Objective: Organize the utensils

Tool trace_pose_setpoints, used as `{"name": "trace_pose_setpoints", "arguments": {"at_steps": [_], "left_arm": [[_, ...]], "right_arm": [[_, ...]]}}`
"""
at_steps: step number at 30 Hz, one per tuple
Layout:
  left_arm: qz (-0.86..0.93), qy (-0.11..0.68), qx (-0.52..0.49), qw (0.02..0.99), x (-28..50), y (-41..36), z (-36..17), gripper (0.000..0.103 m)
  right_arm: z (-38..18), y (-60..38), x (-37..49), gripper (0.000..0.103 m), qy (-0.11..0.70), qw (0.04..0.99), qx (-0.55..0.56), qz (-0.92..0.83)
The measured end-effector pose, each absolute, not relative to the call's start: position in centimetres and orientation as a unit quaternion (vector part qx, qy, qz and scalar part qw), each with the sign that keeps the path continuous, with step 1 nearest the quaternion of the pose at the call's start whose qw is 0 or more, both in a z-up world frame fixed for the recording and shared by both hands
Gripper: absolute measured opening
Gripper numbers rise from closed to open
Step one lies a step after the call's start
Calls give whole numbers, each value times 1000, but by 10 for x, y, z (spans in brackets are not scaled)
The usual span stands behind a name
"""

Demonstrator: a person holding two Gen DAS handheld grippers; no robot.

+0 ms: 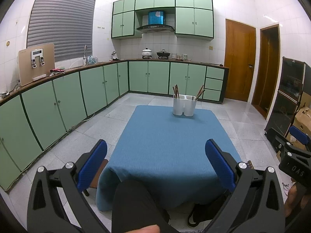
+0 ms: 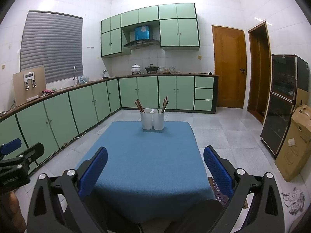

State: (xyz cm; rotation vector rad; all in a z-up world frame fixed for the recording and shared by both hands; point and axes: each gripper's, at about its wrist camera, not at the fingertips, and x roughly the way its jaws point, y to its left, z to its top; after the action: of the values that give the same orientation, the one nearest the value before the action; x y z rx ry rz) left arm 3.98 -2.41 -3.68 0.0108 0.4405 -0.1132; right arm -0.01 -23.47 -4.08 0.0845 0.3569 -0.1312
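A white two-compartment holder (image 1: 184,105) stands upright at the far end of the counter (image 1: 167,145), which is covered with a blue cloth. The two cups sit side by side, touching. Each holds a bundle of brown chopsticks, long axes near vertical with the ends up. In the left wrist view the left bundle (image 1: 176,91) stands close to upright, while the right bundle (image 1: 200,92) leans up and to the right. In the right wrist view the left bundle (image 2: 139,106) leans up and to the left, and the right bundle (image 2: 165,104) rises with a slight rightward tilt. The lower ends are hidden inside the cups; the count per cup cannot be determined.

The left tongs (image 1: 156,162) are released, blue pads spread wide with nothing between them, held above the near edge of the counter and well apart from the holder. The right tongs (image 2: 155,167) are likewise released and empty, at the near edge. Each appears partly in the other's view, cut off at the frame border: the right tongs (image 1: 291,151) at the right edge, the left tongs (image 2: 17,155) at the left edge.

A dark rounded shape at the bottom of both views blocks the counter's near side. What it is cannot be made out.
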Motion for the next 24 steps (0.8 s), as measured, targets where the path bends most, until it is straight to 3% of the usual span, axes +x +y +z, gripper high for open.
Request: {"name": "trace_pose_setpoints", "arguments": {"at_steps": [24], "left_arm": [[-58, 208, 8, 976, 38, -28, -32, 98]], "right_arm": [[-38, -232, -3, 97, 171, 982, 40, -70]]}}
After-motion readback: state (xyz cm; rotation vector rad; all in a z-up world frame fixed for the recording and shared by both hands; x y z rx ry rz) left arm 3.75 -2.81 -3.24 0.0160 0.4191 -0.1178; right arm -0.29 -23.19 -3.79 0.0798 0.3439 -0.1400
